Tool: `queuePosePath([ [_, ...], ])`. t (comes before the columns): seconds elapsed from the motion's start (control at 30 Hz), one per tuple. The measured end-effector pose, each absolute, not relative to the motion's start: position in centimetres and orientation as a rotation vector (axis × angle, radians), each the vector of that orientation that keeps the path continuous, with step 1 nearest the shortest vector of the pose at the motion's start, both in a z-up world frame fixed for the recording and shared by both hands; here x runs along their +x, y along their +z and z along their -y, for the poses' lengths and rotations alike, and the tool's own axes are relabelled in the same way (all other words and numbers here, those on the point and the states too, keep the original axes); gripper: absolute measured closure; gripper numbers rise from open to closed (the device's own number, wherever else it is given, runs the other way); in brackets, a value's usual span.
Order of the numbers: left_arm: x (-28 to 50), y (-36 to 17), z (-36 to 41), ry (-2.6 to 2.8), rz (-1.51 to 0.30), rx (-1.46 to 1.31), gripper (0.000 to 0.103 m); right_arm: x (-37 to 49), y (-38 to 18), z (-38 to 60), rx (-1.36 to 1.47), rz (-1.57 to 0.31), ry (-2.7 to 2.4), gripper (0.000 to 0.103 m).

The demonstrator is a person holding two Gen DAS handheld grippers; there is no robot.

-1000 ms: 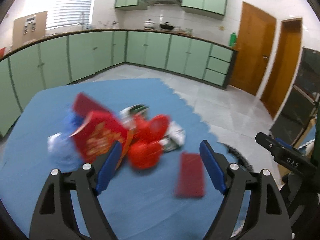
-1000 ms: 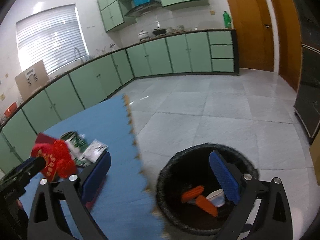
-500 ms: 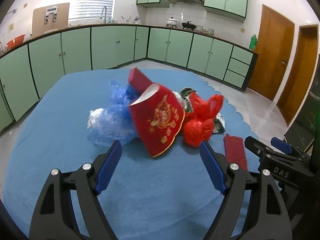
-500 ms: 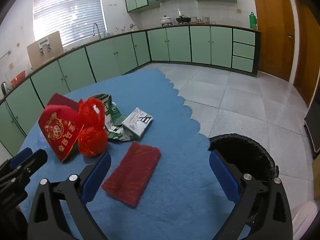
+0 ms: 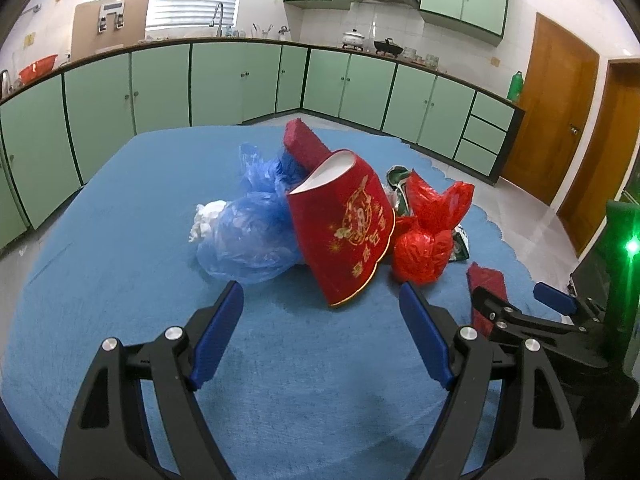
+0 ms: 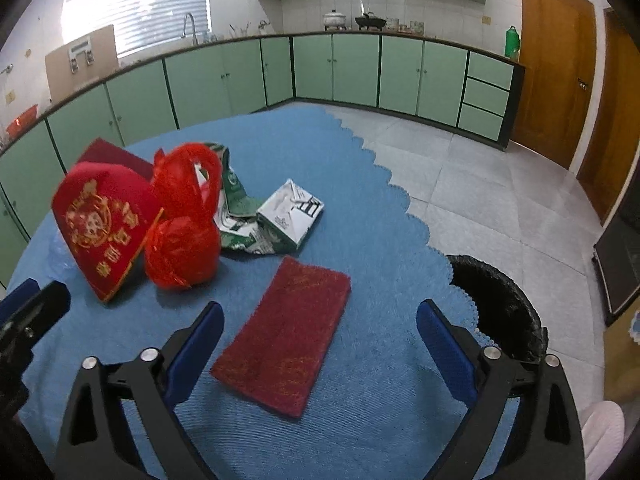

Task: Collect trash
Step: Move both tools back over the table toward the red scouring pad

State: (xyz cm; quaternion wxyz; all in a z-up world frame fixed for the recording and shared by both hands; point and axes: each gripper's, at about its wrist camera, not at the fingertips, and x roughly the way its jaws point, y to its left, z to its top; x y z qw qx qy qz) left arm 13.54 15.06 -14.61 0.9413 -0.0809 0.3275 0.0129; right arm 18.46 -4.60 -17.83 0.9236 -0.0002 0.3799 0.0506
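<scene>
A heap of trash lies on a blue mat [image 5: 120, 280]: a blue plastic bag [image 5: 248, 232], a red paper bag with gold print [image 5: 344, 228] [image 6: 100, 220], a knotted red plastic bag [image 5: 424, 240] [image 6: 184, 236], crumpled green-and-white cartons [image 6: 280, 220] and a flat dark red pad [image 6: 288, 336] [image 5: 486, 284]. My left gripper [image 5: 320, 332] hangs open just short of the red paper bag. My right gripper [image 6: 320, 348] stands over the near part of the red pad, its jaws closing, pads apart from it. A black bin [image 6: 500, 312] sits at the mat's right edge.
Green kitchen cabinets [image 5: 240, 80] run along the back and left. Grey tiled floor [image 6: 500, 200] lies to the right, with brown doors [image 6: 556, 68] beyond. A dark appliance [image 6: 624, 256] stands at the far right.
Both grippers swung left and sank toward the mat. The right view left the bin and now frames the red pad. The left view now centres on the red paper bag.
</scene>
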Motion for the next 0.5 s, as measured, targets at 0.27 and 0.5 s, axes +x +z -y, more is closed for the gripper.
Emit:
queuePosePath([
  [0.27,14.3,-14.8,-14.8,0.017,-0.678,-0.166,0.025,18.8,-18.3,4.8,0.026,-0.827,0.188,0.036],
  [0.5,14.6,-14.9,-13.9,0.002,-0.689,-0.156,0.025,18.6,-18.0,5.0,0.043,-0.836,0.258,0.049],
])
